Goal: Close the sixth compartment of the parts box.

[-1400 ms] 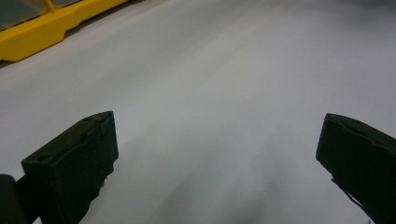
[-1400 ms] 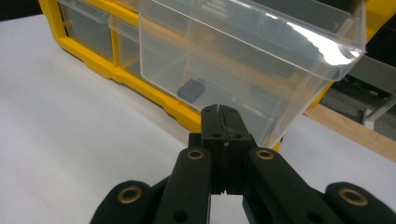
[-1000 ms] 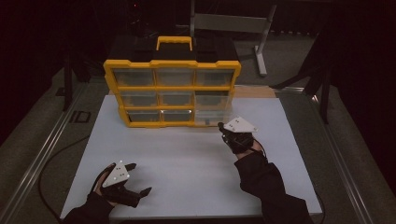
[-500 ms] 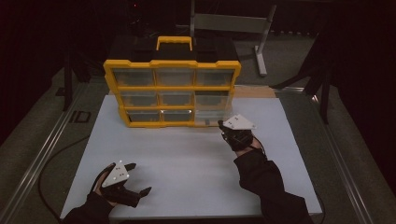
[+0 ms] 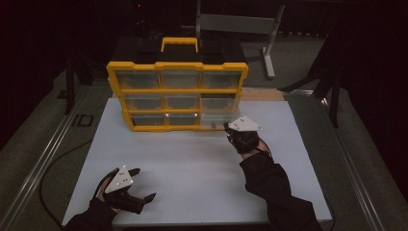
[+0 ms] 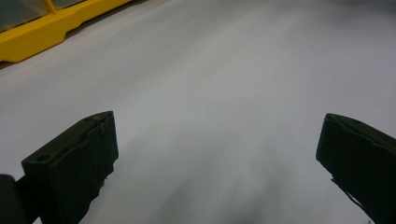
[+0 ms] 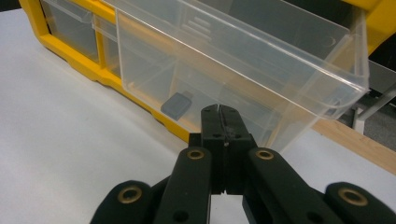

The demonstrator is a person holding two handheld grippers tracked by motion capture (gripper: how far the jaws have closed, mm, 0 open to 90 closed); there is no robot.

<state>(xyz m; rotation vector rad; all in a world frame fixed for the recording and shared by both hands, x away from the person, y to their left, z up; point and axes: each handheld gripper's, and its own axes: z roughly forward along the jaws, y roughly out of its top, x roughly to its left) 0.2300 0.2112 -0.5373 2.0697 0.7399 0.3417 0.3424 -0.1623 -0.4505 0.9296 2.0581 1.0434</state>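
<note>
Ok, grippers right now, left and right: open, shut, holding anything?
Left gripper: open, nothing between its jaws, over the white table.
Right gripper: shut, empty, at the front of the pulled-out clear drawer.

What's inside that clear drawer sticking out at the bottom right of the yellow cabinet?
The clear drawer holds one small grey block lying on its floor near the front. The shut right tool covers part of the front wall, so anything low behind it cannot be seen.

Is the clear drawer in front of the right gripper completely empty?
No: in the right gripper view a small grey block lies on the floor of the pulled-out clear drawer, just beyond the shut right gripper.
</note>
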